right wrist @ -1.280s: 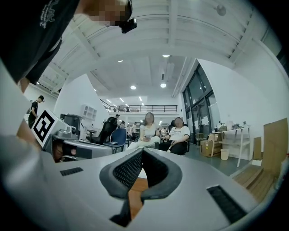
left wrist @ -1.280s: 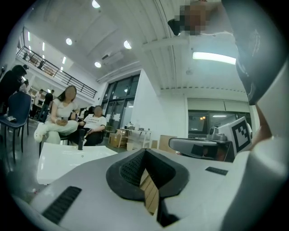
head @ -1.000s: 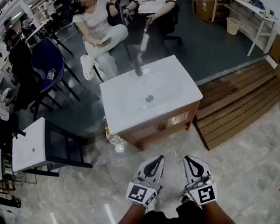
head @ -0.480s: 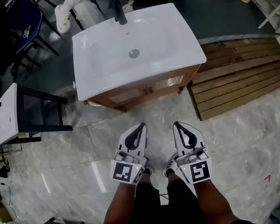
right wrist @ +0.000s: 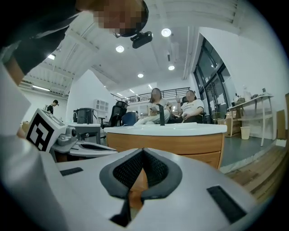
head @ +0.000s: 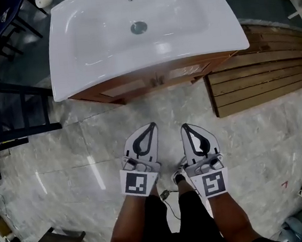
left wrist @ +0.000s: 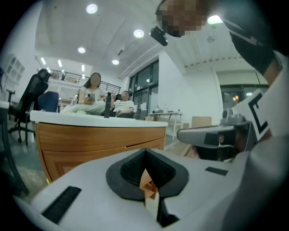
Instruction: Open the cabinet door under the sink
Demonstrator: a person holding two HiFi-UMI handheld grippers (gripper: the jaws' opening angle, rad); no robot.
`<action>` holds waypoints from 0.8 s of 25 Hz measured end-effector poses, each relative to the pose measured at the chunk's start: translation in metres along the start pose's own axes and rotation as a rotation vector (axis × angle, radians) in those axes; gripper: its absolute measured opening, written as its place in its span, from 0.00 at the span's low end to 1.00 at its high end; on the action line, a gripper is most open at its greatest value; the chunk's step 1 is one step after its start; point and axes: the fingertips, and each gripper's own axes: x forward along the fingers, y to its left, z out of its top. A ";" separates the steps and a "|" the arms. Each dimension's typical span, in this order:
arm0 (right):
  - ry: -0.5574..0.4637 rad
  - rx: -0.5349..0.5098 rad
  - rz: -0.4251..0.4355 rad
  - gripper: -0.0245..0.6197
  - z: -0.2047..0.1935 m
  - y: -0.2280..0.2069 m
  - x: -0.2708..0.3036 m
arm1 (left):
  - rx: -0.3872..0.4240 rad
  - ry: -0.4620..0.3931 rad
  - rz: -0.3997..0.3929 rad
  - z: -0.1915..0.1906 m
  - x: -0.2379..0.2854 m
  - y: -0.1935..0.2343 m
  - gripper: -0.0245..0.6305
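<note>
A white sink basin (head: 106,52) tops a wooden cabinet whose door front (head: 152,81) shows as a narrow strip under the rim. Both grippers hang side by side over the marble floor, a short way in front of the cabinet and not touching it. My left gripper (head: 150,127) is shut with nothing in it, and so is my right gripper (head: 185,127). In the left gripper view the shut jaws of the left gripper (left wrist: 145,152) point almost level at the cabinet front (left wrist: 90,140). The right gripper (right wrist: 143,151) likewise faces the wood front (right wrist: 180,145).
A wooden pallet (head: 259,79) lies on the floor right of the cabinet. A black-framed stand with a white top (head: 11,119) is at the left. Two people (right wrist: 156,106) sit beyond the sink, behind its black faucet (right wrist: 161,115).
Both grippers have sunk toward the floor, still shut. The head camera has moved in and down, so the sink now fills the top of the view.
</note>
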 end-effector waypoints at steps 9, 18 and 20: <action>0.033 0.007 0.012 0.07 -0.099 -0.036 0.051 | 0.055 0.076 0.059 -0.094 0.067 0.030 0.05; 0.019 0.023 -0.002 0.07 -0.137 -0.055 0.073 | 0.039 0.055 0.108 -0.141 0.112 0.041 0.05; 0.026 0.033 -0.006 0.07 -0.143 -0.058 0.074 | 0.030 0.051 0.136 -0.146 0.121 0.044 0.05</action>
